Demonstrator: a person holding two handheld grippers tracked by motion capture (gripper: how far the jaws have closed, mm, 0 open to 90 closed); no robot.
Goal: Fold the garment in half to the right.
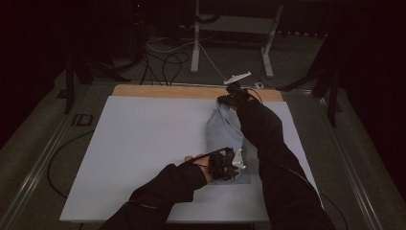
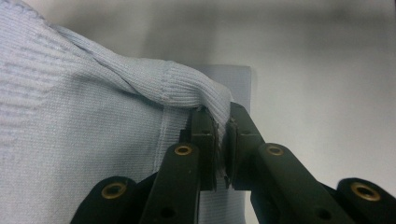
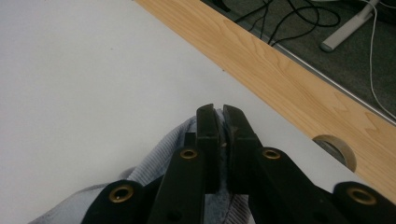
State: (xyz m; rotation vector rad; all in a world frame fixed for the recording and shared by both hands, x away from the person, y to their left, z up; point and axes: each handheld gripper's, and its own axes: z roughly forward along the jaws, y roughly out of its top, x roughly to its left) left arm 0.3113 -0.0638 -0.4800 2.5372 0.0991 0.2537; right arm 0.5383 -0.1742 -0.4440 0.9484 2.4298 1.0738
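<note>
A flat white rectangular board (image 1: 143, 143) lay under both of your grippers and stretched away well to the left of your left gripper (image 1: 229, 165). Just beyond your right gripper (image 3: 219, 112) ran a strip of pale wooden tabletop (image 3: 289, 79), and a round grey-rimmed cable hole (image 3: 337, 149) was cut into it close to that gripper's right. Past the wood, grey carpeted floor (image 1: 38, 134) carried loose black and white cables (image 1: 167, 60) and the white metal legs of a stand (image 1: 195, 48). Far to your left gripper's left, a silver metal rail (image 1: 43, 158) bordered the table.
</note>
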